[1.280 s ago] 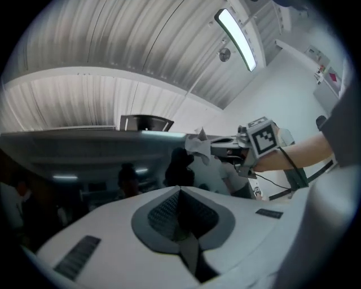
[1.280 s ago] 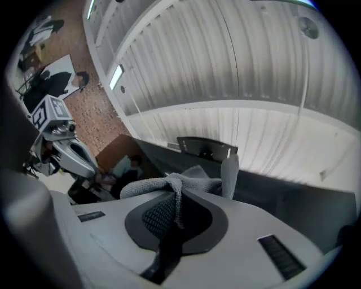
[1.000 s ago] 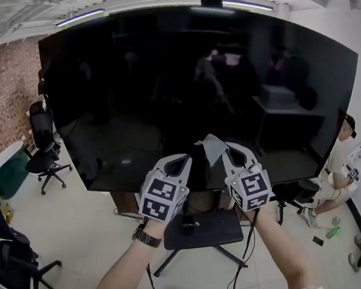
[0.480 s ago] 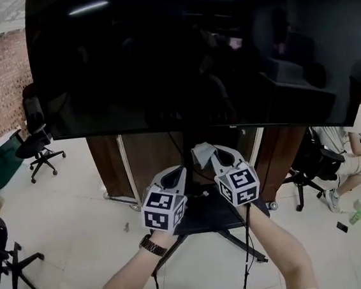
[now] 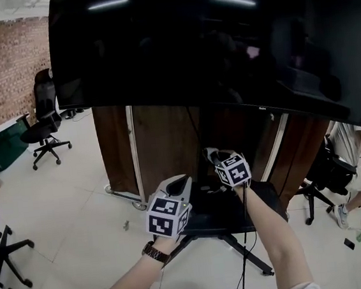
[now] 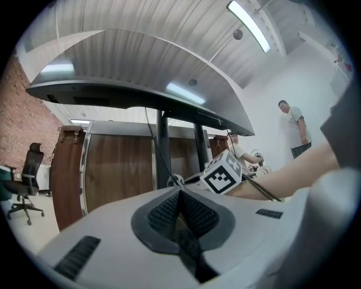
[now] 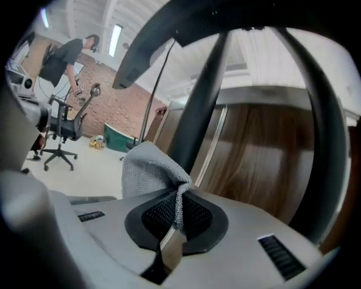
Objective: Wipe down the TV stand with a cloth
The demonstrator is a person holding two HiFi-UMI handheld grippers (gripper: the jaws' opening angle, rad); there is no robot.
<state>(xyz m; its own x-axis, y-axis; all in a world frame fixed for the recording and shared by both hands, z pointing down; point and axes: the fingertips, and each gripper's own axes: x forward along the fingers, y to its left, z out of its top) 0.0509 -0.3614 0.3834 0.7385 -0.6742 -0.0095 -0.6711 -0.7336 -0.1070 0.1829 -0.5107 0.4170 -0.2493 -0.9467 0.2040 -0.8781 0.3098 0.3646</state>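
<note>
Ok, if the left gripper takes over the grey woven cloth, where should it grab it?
I'd grip the loose bunched fold of the grey woven cloth that stands free above the shut right gripper, coming from its left side, where most fabric bulges. The left gripper is shut, so open it first.

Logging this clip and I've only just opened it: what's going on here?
A person holds a tool in each hand below a large black TV screen. The right tool is shut on a grey woven cloth, raised close to the upright pole of the black metal TV stand. The left tool is shut and empty, lower and further left. Whether the cloth touches the stand can't be told.
</note>
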